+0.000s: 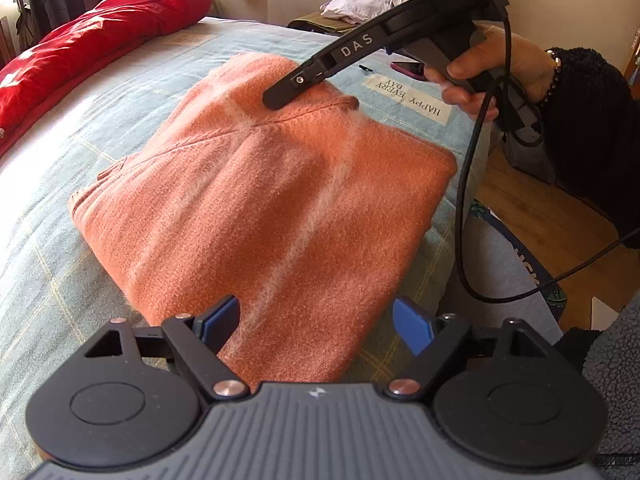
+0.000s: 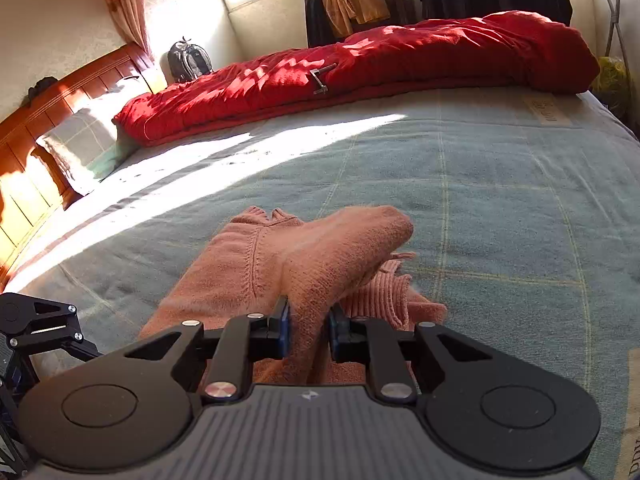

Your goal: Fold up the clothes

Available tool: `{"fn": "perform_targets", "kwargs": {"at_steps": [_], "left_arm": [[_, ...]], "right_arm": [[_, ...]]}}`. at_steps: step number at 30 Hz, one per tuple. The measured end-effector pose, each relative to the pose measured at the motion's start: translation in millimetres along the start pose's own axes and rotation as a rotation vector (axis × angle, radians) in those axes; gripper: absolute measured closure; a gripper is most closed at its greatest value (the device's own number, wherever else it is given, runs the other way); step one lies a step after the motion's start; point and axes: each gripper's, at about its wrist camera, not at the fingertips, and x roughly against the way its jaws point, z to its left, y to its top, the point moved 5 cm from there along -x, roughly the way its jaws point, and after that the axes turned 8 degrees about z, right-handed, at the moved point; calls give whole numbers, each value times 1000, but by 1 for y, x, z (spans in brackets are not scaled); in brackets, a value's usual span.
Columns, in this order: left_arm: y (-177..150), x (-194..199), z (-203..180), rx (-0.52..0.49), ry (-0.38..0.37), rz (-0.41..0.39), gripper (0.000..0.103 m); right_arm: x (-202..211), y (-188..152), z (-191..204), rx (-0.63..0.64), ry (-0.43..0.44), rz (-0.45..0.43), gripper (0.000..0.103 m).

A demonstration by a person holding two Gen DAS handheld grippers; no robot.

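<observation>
folded orange sweater [image 1: 272,208] lies on bed [image 1: 60,240].

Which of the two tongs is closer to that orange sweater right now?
Right. The right tongs are clamped on a fold of the orange sweater, touching it. The left tongs hang open just above its near edge, gripping nothing.

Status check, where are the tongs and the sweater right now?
Left tongs open, empty, above folded orange knit sweater. Right tongs shut on a raised sweater fold. Sweater on blue checked bedspread. Nothing in the way.
</observation>
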Motion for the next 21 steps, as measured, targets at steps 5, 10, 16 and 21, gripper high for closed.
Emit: {"fn": "perform_targets", "kwargs": {"at_steps": [5,10,16,21], "left_arm": [[-5,0,5,20,-21,8,19],[-6,-6,8,13,-10,31,19],[10,-6,6,-23,16,-5,19],[34,-24,19,-42,49,-14,19]], "right_arm": [[-40,-20,-35,-107,-3,109,80],[-39,-40,-58,-254,80,81,76],[10,-17,-34,-133,-26,-49,70],[-7,3,-31,-105,6,-55,66]]}}
